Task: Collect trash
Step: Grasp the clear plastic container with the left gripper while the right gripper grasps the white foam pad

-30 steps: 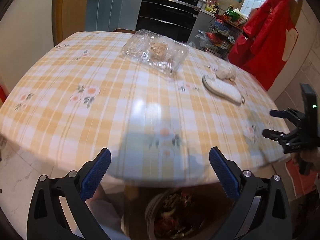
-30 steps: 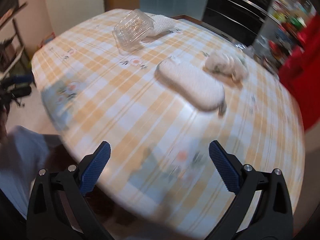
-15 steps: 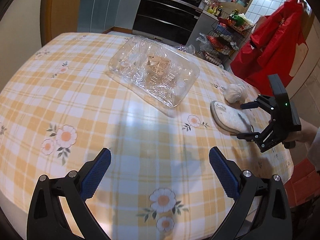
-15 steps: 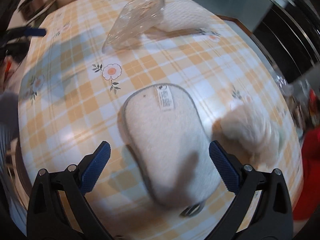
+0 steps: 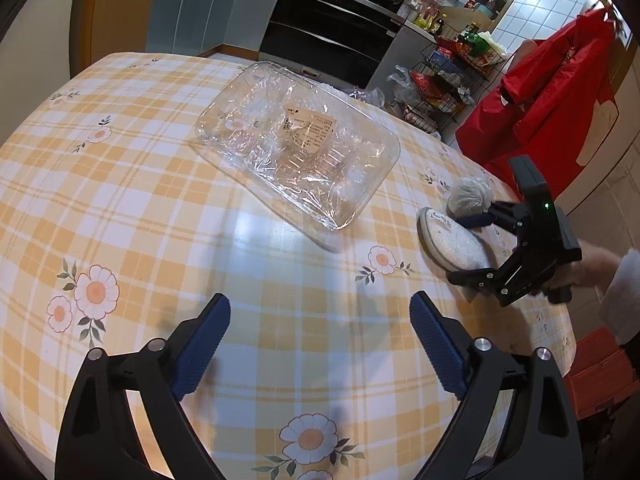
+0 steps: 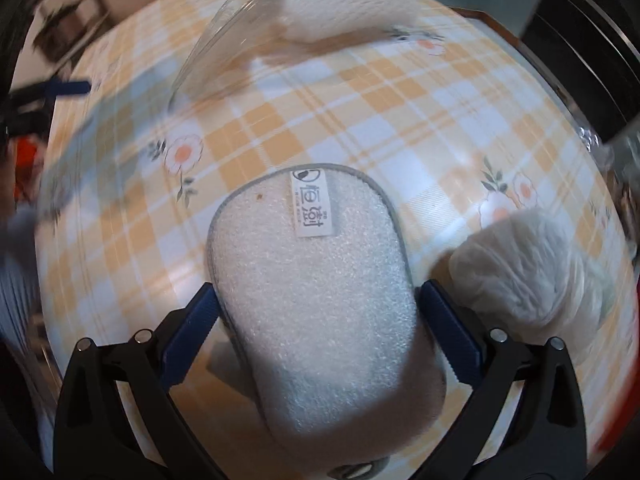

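A clear plastic food tray (image 5: 298, 160) wrapped in film lies on the checked tablecloth (image 5: 120, 208), ahead of my open, empty left gripper (image 5: 320, 344). A white oval sponge pad (image 6: 320, 292) with a grey rim lies between the open jaws of my right gripper (image 6: 320, 328); the blue pads (image 6: 192, 332) stand at its two sides. A crumpled white plastic wad (image 6: 528, 264) lies just right of the pad. In the left wrist view the right gripper (image 5: 480, 248) straddles the pad (image 5: 452, 240) beside the wad (image 5: 468, 196).
The table's right edge (image 5: 560, 320) is near the right gripper. A red garment (image 5: 552, 96) hangs beyond it. A wire rack of groceries (image 5: 444, 68) and a black oven (image 5: 332, 36) stand behind the table.
Both grippers have moved forward over the table. The right gripper has come down around the white pad, which now sits between its jaws. The left gripper is closer to the clear tray.
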`<action>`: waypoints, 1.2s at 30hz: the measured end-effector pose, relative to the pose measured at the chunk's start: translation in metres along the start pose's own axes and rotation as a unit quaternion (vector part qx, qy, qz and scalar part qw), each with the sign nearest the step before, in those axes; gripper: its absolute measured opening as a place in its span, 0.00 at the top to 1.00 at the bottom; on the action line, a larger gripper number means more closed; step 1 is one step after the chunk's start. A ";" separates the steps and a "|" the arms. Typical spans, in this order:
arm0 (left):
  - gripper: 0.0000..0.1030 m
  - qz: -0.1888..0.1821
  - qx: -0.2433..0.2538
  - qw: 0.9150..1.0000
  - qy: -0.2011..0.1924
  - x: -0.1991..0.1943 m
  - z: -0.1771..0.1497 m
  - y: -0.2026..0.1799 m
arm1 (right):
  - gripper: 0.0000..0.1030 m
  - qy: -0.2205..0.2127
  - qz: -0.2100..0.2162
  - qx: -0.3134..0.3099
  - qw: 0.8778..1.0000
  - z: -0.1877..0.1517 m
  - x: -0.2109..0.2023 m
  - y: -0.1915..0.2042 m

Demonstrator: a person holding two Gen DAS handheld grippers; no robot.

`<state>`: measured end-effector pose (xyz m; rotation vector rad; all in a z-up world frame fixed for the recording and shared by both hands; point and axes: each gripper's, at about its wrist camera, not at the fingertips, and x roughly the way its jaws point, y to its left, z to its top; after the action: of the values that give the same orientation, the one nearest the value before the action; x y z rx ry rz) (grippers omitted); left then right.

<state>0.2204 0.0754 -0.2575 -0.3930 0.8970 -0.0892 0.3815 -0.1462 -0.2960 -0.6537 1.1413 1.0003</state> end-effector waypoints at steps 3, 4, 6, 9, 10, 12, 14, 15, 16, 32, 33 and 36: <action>0.21 -0.005 -0.007 1.000 0.002 0.003 0.003 0.002 | 0.05 -0.004 -0.011 0.034 0.999 0.000 -0.001 -0.001; 0.23 -0.007 -0.010 1.000 0.004 0.004 0.004 0.002 | 0.05 -0.007 -0.013 0.046 0.999 -0.001 -0.002 -0.001; 0.25 -0.011 -0.015 1.000 0.004 0.007 0.007 0.003 | 0.08 -0.021 -0.004 0.072 0.997 -0.003 -0.006 -0.001; 0.30 -0.014 -0.026 1.000 0.000 0.012 0.015 0.006 | 0.09 -0.046 0.019 0.106 0.993 -0.010 -0.012 0.003; 0.34 -0.009 -0.032 0.999 -0.002 0.016 0.020 0.007 | 0.09 -0.053 0.023 0.113 0.992 -0.012 -0.013 0.005; 0.39 0.001 -0.049 0.999 -0.004 0.023 0.028 0.013 | 0.09 -0.064 0.024 0.131 0.989 -0.017 -0.015 0.008; 0.42 -0.004 -0.080 0.997 -0.003 0.032 0.036 0.022 | 0.09 -0.079 0.028 0.158 0.984 -0.026 -0.017 0.009; 0.43 -0.006 -0.091 0.996 -0.003 0.035 0.039 0.026 | 0.09 -0.087 0.023 0.172 0.981 -0.031 -0.019 0.010; 0.46 -0.010 -0.109 0.994 -0.003 0.041 0.043 0.029 | 0.09 -0.092 0.014 0.181 0.979 -0.034 -0.020 0.012; 0.75 0.072 -0.175 0.982 -0.024 0.091 0.079 0.035 | 0.09 -0.150 0.020 0.233 0.961 -0.058 -0.030 0.035; 0.77 0.081 -0.163 0.983 -0.022 0.093 0.080 0.031 | 0.09 -0.155 0.023 0.238 0.959 -0.060 -0.032 0.037; 0.83 0.098 -0.135 0.986 -0.018 0.094 0.080 0.028 | 0.09 -0.165 0.025 0.254 0.953 -0.069 -0.039 0.041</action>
<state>0.3390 0.1023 -0.2934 -0.5545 0.9098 0.2236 0.3115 -0.1982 -0.2786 -0.0396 1.0597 0.7748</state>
